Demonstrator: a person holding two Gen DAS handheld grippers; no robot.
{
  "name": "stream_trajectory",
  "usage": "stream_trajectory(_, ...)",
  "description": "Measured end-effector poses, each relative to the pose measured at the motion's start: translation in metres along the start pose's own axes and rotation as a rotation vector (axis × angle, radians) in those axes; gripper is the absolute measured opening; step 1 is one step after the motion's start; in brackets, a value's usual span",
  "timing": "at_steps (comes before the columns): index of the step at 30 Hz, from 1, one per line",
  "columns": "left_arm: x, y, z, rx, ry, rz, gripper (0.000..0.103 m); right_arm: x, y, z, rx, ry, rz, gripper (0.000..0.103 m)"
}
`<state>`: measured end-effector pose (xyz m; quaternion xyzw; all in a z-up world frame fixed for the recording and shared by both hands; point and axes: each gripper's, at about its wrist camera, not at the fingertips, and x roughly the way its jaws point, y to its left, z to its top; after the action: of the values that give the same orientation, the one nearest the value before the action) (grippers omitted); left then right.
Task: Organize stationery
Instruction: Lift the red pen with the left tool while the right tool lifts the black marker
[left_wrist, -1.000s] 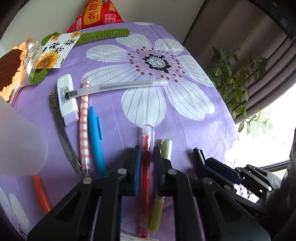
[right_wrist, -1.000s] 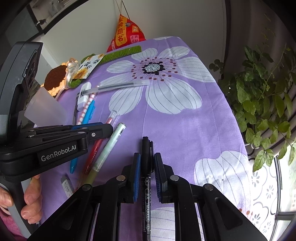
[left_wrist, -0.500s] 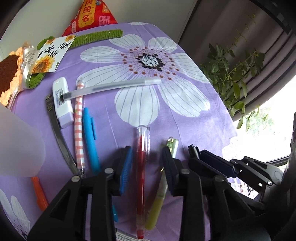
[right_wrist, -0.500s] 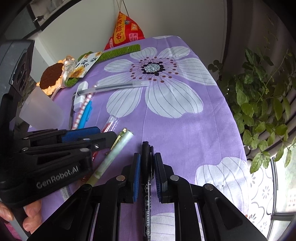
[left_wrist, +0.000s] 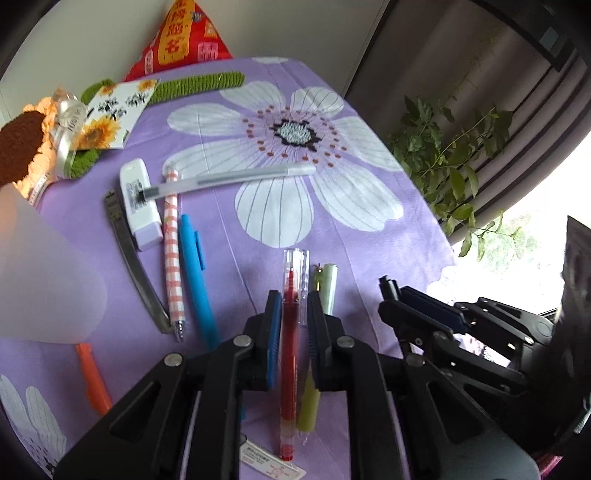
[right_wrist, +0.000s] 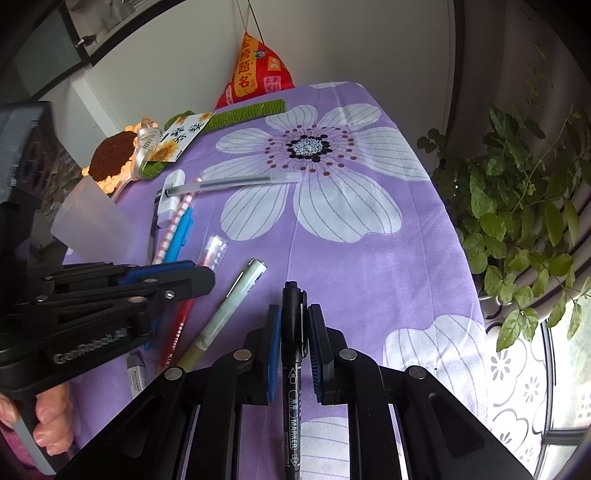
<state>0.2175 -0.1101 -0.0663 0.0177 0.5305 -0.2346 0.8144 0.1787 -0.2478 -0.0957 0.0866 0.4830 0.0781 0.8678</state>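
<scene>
On the purple floral tablecloth, left gripper pinches red pen, right gripper pinches black marker.

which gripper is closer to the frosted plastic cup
Left. The left gripper, astride the red pen, sits just right of the frosted cup; the right gripper, around the black marker, is farther right.

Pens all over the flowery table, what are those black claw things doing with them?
A person is tidying pens with two hand-held grippers. The left gripper is closed around a red pen on the purple flowered tablecloth. The right gripper is clamped on a black marker. A green pen and a blue pen lie loose beside a frosted cup.
</scene>
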Motion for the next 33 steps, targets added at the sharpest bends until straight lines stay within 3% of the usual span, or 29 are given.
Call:
stream_trajectory(6,-0.027,-0.002,-0.003,0.011,-0.068,-0.02,0.012,-0.007,0.0,0.001,0.003,-0.023,0.007,0.015)
stream_trajectory(16,0.022,0.007,0.0,-0.022,0.103,0.038,0.012,-0.004,0.003,-0.003,-0.002,-0.009,0.009,0.015)
stream_trajectory(19,0.023,0.008,0.002,-0.023,0.101,0.05,0.012,-0.004,0.003,-0.002,-0.002,-0.009,0.008,0.015)
stream_trajectory(22,0.025,0.009,0.005,-0.031,0.1,0.048,0.025,-0.003,0.003,-0.002,-0.002,-0.008,0.009,0.015)
stream_trajectory(24,0.026,0.008,0.006,-0.03,0.093,0.058,0.041,-0.003,0.003,-0.002,-0.003,-0.007,0.01,0.015)
stream_trajectory(27,0.026,0.006,0.009,-0.024,0.083,0.066,0.047,-0.002,0.001,-0.002,0.0,-0.002,0.012,0.015)
stream_trajectory(29,0.028,0.004,0.01,-0.008,0.072,0.081,0.044,0.0,0.002,-0.002,0.002,0.001,0.013,0.015)
stream_trajectory(31,0.028,0.003,0.01,0.011,0.062,0.11,0.027,0.001,0.001,-0.002,0.004,0.001,0.013,0.015)
stream_trajectory(32,0.03,0.003,0.011,0.017,0.058,0.123,0.013,0.0,0.001,-0.002,0.004,0.0,0.013,0.015)
stream_trajectory(33,0.03,0.005,0.011,0.014,0.056,0.123,0.013,0.0,0.001,-0.002,0.004,-0.001,0.013,0.015)
